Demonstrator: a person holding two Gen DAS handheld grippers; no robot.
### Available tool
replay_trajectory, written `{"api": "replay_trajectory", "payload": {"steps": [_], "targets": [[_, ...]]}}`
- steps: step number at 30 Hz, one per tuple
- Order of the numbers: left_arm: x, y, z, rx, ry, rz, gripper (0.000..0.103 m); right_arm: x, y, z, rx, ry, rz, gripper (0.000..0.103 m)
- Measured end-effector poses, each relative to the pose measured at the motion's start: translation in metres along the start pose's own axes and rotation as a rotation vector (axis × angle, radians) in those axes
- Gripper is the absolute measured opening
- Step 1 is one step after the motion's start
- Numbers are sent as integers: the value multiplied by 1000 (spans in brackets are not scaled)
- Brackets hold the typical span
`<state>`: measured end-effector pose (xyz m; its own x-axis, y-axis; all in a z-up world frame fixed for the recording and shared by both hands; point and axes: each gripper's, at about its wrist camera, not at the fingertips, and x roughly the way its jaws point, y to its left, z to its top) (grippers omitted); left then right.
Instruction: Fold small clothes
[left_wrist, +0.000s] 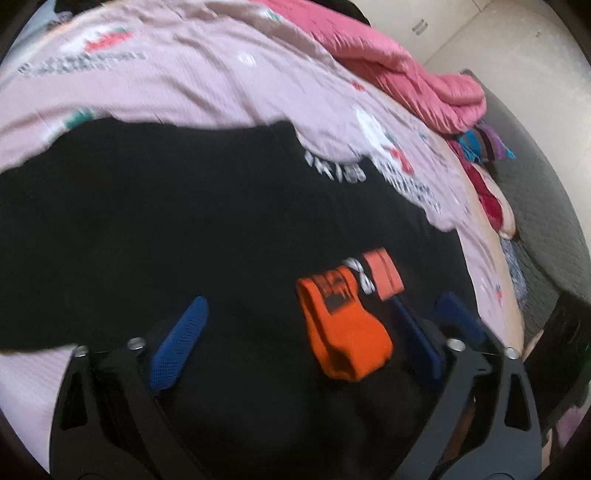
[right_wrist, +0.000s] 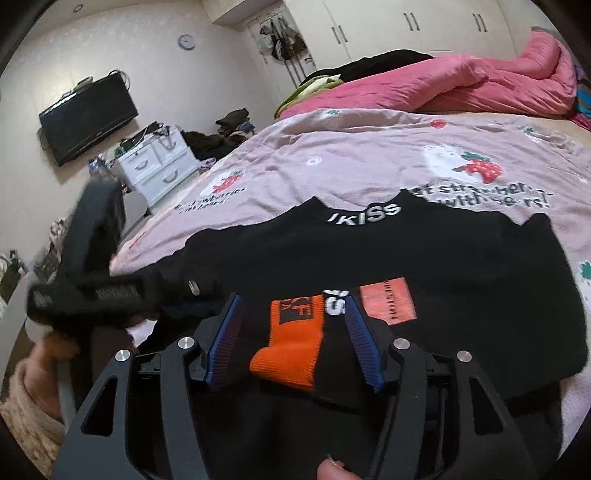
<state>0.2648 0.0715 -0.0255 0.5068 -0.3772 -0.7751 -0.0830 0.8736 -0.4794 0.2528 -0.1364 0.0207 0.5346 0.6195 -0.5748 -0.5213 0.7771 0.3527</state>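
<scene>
The bed (right_wrist: 332, 158), under a pink strawberry-print sheet, carries everything; a rumpled pink quilt (right_wrist: 498, 85) lies heaped at its far side, well clear of the work; a black garment (right_wrist: 443, 251) with white lettering at its collar is spread flat across the near part of the sheet, and on it, near its near edge, rests the orange sock (right_wrist: 291, 343), its long axis running away from the person, cuff end farther off and just beside a salmon patch (right_wrist: 388, 301) on the garment. The right gripper (right_wrist: 293, 336) is the nearer: the sock lies straight between its fingers (right_wrist: 225, 339), which stand about half open and clear of the cloth on both sides, holding nothing. The left gripper (left_wrist: 295, 339) comes in from the side, spread wide and empty, the sock toward its right-hand finger; the other gripper's fingers crowd that same side, the likeliest thing to get in the way.
</scene>
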Motion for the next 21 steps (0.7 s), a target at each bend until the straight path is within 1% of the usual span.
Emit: {"api": "replay_trajectory", "payload": {"steps": [2,3,5,9,12,13,14,15,16,17,19,21], "targets": [[9,-5,-5,10,25,-17,64,-9,-11,4,-2,-11,-73,57],[12,-7,-7,18,35,-24,60,-15,-18,5,2,-18,-119,57],[20,-13,-12,19,47,-45,50,-24,-31,7,32,-29,-159,57],[34,-22,-18,21,68,-53,49,-44,-61,7,108,-60,-205,58],[38,-29,-17,22,53,-50,49,-54,-80,6,157,-77,-244,59],[40,-32,-15,26,44,-52,47,-55,-85,7,172,-78,-247,59],[41,-35,-14,32,37,-49,43,-55,-89,8,185,-78,-249,59],[42,-38,-12,48,25,-44,35,-56,-95,8,205,-79,-256,59],[42,-41,-10,62,16,-47,16,-56,-98,7,217,-78,-261,59],[43,-42,-8,67,14,-55,8,-57,-99,7,227,-79,-261,59],[42,-42,-4,69,11,-79,6,-60,-103,6,242,-79,-265,59],[34,-42,0,82,-15,-93,5,-63,-105,5,243,-79,-271,59]]}}
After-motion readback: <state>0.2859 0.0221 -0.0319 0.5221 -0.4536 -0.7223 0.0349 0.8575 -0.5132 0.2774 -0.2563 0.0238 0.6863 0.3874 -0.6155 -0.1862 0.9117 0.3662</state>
